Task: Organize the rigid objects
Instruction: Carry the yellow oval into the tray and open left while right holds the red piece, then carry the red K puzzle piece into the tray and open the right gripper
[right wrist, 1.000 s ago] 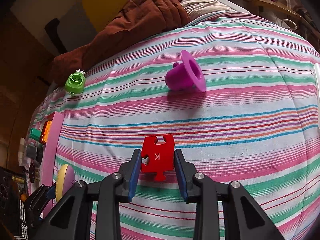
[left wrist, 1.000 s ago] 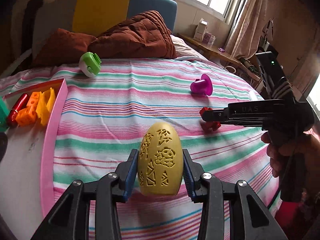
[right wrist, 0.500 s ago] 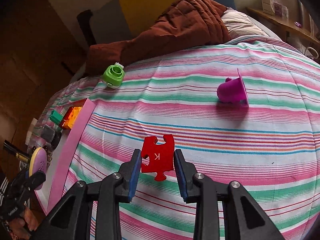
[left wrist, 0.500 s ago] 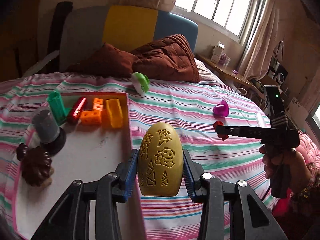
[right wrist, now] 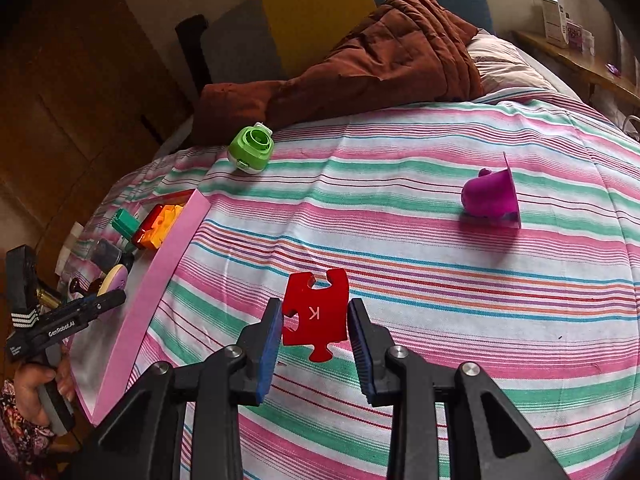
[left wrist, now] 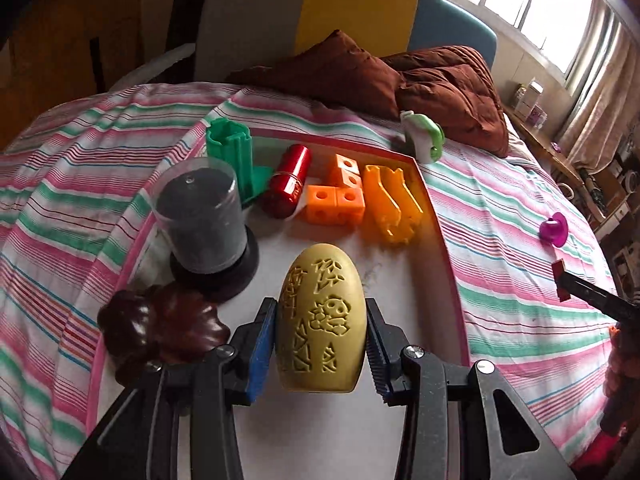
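Observation:
My left gripper (left wrist: 320, 344) is shut on a yellow carved egg (left wrist: 322, 316), held upright above the white floor of the pink-rimmed tray (left wrist: 446, 264). My right gripper (right wrist: 314, 322) is shut on a red puzzle piece (right wrist: 316, 314) marked K, above the striped bedspread to the right of the tray (right wrist: 158, 276). In the tray stand a green block (left wrist: 232, 156), a red cylinder (left wrist: 290, 180), orange cubes (left wrist: 338, 196), a yellow-orange piece (left wrist: 390, 200), a dark jar (left wrist: 202, 216) and a brown shell shape (left wrist: 160, 328). On the bedspread lie a green-and-white round toy (right wrist: 251, 148) and a purple cup-shaped toy (right wrist: 492, 200).
A brown quilt (right wrist: 360, 68) is heaped at the head of the bed against a yellow and blue headboard (left wrist: 360, 12). A shelf with small boxes (right wrist: 560, 20) runs along the window side. A person's hand (right wrist: 36, 388) holds the left gripper's handle at the tray's near corner.
The left gripper has carried the egg leftward from over the bedspread to over the tray. The right gripper has rolled a little and kept its hold on the puzzle piece.

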`<state>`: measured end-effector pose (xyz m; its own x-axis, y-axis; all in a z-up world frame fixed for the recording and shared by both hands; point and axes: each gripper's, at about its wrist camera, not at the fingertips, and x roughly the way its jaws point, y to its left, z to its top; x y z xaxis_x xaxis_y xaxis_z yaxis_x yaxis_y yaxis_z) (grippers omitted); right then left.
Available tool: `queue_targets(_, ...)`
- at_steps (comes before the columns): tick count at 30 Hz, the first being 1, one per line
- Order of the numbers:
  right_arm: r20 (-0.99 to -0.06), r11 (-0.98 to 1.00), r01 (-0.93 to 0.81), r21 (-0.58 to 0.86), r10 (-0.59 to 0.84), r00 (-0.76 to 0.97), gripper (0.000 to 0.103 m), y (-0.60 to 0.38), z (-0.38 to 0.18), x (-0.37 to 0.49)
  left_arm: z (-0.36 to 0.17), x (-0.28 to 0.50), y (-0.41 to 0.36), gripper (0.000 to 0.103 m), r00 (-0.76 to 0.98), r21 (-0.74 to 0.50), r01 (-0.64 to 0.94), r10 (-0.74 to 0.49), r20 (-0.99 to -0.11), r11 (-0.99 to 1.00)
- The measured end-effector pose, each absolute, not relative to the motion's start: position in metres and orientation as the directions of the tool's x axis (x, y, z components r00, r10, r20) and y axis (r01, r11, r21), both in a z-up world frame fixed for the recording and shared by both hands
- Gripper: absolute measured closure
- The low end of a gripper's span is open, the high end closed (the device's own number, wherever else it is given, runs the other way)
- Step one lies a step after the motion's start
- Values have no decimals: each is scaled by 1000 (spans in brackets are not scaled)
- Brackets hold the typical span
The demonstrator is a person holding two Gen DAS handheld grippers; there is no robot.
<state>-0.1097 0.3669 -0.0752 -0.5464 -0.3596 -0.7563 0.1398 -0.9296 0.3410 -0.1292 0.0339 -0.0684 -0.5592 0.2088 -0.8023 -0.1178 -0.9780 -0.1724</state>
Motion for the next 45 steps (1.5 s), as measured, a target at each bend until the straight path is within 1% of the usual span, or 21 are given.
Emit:
queue_targets(1,-756,-930,142,340,-360,-547,70,367,-75,-110,-66,-129,32,55,-573,-175,-109,206,-793,-978)
queue_targets(2,-756,-930,143,338,-359,-548,70,366,-76,-110,-63,-128,30,52,-590,-186,-100,209,-780,-977)
queue_targets(4,-754,-930,146,337,-359,-549,70,366,-76,-110,-57,-123,27,36,-615,-198,-91,212,-759,-976)
queue_targets(5,-754,-930,148,335,-359,-550,70,365,-76,-110,-54,-119,26,33,-628,-192,-88,204,-751,-977)
queue_targets(7,-755,-932,158,327,-358,-550,70,363,-76,-109,-49,-108,25,23,-656,-194,-91,205,-727,-977)
queue_targets(8,-753,-931,164,327,-361,-550,70,362,-76,-109,-47,-102,25,20,-666,-197,-98,211,-715,-976)
queue_targets(10,-749,-926,181,330,-374,-547,70,359,-75,-109,-45,-90,24,11,-686,-195,-105,213,-696,-975)
queue_targets(11,-747,-925,190,330,-379,-546,70,356,-75,-108,-45,-86,24,9,-686,-195,-109,215,-695,-975)
queue_targets(14,-745,-920,222,324,-393,-539,70,349,-74,-106,-45,-75,25,9,-680,-208,-138,246,-690,-968)
queue_targets(18,-738,-911,268,313,-411,-535,70,336,-67,-102,-44,-61,28,5,-680,-188,-177,258,-686,-966)
queue_targets(19,-737,-906,278,318,-421,-529,70,332,-65,-102,-44,-58,29,3,-681,-179,-189,260,-685,-965)
queue_targets(26,-724,-860,313,402,-508,-467,70,297,-62,-98,-48,-45,33,3,-674,-162,-257,296,-677,-953)
queue_targets(31,-680,-812,329,483,-584,-443,70,268,-54,-97,-49,-39,30,3,-677,-179,-257,309,-668,-950)
queue_targets(38,-657,-780,371,504,-625,-422,70,214,-44,-103,-47,-27,18,3,-711,-164,-248,294,-639,-955)
queue_targets(42,-692,-805,381,456,-589,-417,70,184,-43,-110,-48,-26,10,2,-711,-178,-232,291,-640,-956)
queue_targets(45,-739,-854,365,371,-509,-441,70,166,-46,-117,-48,-25,4,2,-719,-185,-216,284,-635,-959)
